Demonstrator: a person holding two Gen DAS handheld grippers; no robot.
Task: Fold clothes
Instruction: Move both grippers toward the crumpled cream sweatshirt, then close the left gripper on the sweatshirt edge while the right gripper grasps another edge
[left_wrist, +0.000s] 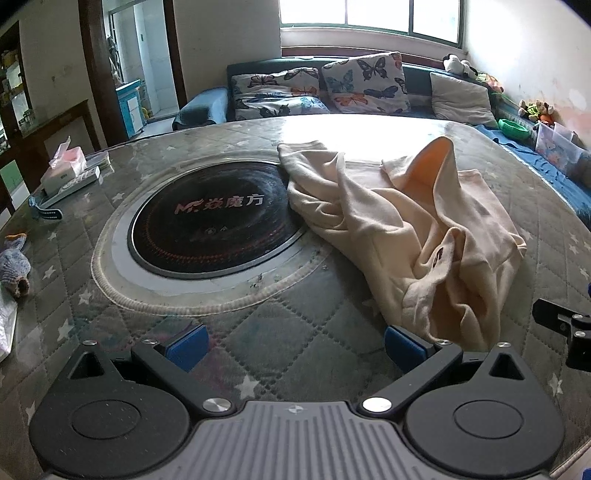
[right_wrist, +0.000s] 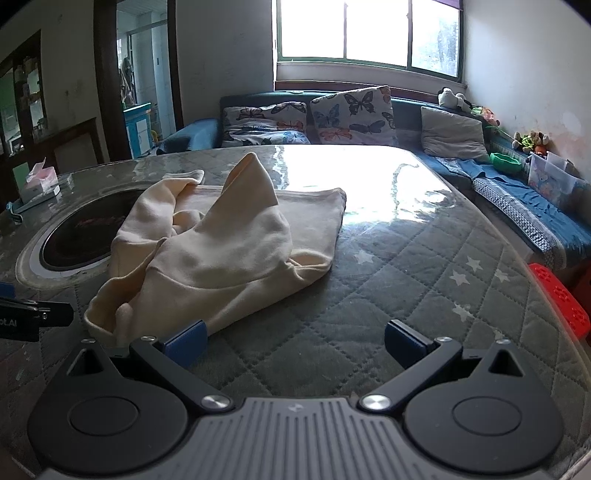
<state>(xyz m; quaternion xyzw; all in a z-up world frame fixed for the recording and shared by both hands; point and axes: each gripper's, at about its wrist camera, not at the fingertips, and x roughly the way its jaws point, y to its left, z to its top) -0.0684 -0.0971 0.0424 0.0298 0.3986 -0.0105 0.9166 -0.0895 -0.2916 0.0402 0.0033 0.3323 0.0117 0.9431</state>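
A round table (left_wrist: 258, 343) with a grey quilted cover printed with small white stars, under a clear glossy sheet. A round black cooktop (left_wrist: 218, 221) is set into its middle. A crumpled cream hoodie (left_wrist: 417, 229) lies in a loose heap right of the middle, one sleeve draped over the cooktop's right rim, a fold standing up in a peak, its near hem reaching toward the table's near edge.

The left gripper (left_wrist: 293, 347) sits low over the near edge, its blue-padded fingers (left_wrist: 186, 347) wide apart and holding nothing; the right-hand pad is just beside the hoodie's near hem. The right gripper (right_wrist: 295, 343) is also spread wide and empty, over bare quilting, its left-hand pad just beside the hoodie (right_wrist: 221, 240).

Near the table's left edge sit a tissue box (left_wrist: 64, 166) and a knitted blue item (left_wrist: 14, 269). Behind the table, a sofa with butterfly cushions (left_wrist: 364, 83) under a bright window (left_wrist: 369, 16)
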